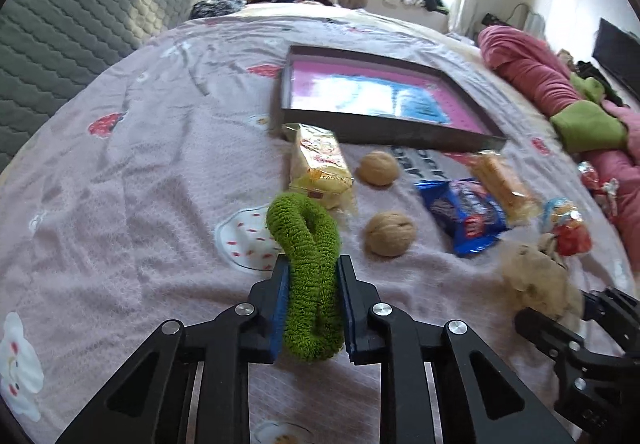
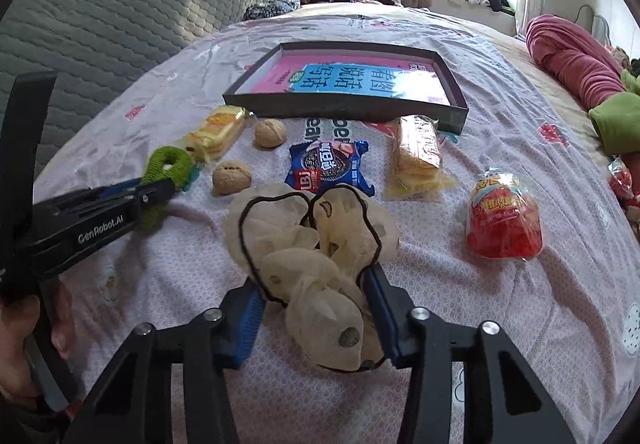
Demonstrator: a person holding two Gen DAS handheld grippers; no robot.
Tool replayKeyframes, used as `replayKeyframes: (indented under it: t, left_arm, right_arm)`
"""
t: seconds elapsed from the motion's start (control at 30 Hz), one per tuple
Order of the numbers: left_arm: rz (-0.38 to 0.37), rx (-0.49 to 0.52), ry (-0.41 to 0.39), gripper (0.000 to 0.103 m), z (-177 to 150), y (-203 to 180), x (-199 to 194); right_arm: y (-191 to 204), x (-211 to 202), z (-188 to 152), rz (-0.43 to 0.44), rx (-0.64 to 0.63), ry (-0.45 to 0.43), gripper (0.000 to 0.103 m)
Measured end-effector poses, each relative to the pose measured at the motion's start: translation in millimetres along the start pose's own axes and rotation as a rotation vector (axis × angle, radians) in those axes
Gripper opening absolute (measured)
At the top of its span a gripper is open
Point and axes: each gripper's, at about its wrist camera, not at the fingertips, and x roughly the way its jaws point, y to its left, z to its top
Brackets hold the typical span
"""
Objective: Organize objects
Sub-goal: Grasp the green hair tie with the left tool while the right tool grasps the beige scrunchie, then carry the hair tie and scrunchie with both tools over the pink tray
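Observation:
My left gripper (image 1: 312,264) is shut on a green fuzzy hair scrunchie (image 1: 304,228), squeezed upright between the blue pads just above the bedspread; the right wrist view shows the same scrunchie (image 2: 168,163) at the left. My right gripper (image 2: 314,280) is shut on a cream sheer scrunchie (image 2: 280,219) with a black elastic edge, its fabric bunched between both pads. A dark shallow tray (image 2: 344,109) with a pink and blue book inside lies farther back. Between it and the grippers lie two walnuts (image 2: 271,133) (image 2: 231,177) and a blue cookie pack (image 2: 328,165).
Two yellow wafer packs (image 2: 218,129) (image 2: 418,155) lie near the tray's front edge, and a red snack bag (image 2: 504,219) at the right. A pink and green blanket roll (image 2: 576,63) lines the bed's right side. A grey quilted headboard (image 2: 120,15) stands at the left.

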Motion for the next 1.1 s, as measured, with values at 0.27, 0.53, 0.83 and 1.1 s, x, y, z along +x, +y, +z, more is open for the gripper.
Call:
replayKeyframes:
  t: [0.27,0.53,0.83,1.1]
  left_arm:
    - [-0.02,-0.038,0.026,0.022,-12.4,2.4,-6.7]
    - [-0.039,-0.031,-0.003,0.022,-15.3,-7.8,-29.3]
    - [-0.026,-0.023,-0.055,0.022,-18.5,-32.5,-66.2]
    - [-0.042,-0.029,-0.098,0.022,-21.7,-58.5,-91.1]
  right_arm:
    - [-3.4,-11.5,-0.8,0.02,0.019,-0.012,0.041]
    - [-0.8,-24.7,1.2,0.032,0.009,-0.036,0.038]
    - [-5.9,-45.4,5.0,0.028,0.025,-0.084,0.035]
    - [-4.6,-72.4,15.0,-0.006,0.006,-0.151,0.035]
